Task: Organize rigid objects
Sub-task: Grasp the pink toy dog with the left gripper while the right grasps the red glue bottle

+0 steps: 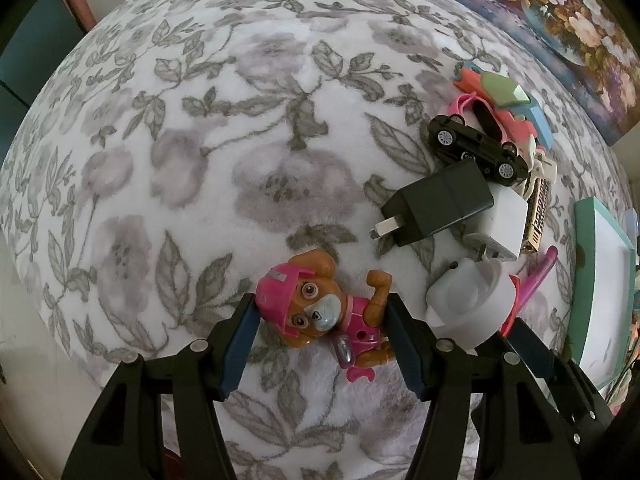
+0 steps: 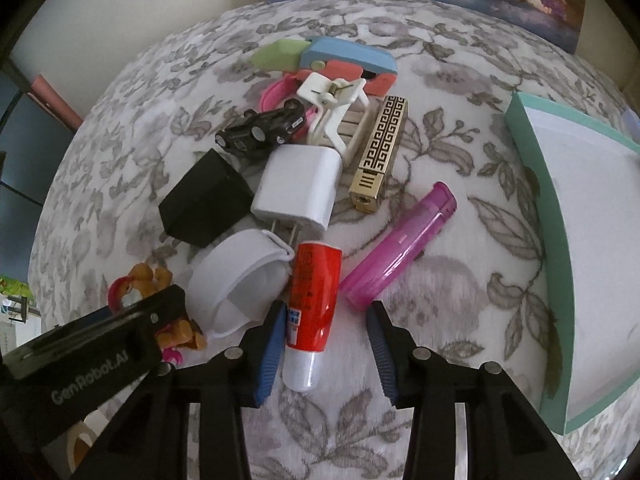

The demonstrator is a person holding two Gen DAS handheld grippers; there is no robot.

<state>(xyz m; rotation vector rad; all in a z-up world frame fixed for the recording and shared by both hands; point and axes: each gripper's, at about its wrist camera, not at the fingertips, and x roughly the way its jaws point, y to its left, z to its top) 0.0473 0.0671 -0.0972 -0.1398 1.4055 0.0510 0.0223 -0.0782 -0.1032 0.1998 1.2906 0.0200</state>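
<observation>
Two grippers over the floral blanket [image 1: 248, 128]: my left gripper [image 1: 320, 320] has its jaws apart around the pup figure [image 1: 320, 312], pads just beside it, while my right gripper [image 2: 326, 340] sits spread around the red tube [image 2: 312, 300]. Beyond the tube lies the pile: white charger [image 2: 300, 188], black charger [image 2: 204, 200], pink lighter [image 2: 400, 244].

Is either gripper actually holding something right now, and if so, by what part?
Nothing is held. The left gripper straddles the toy dog, the right gripper the red tube; both are open.
</observation>
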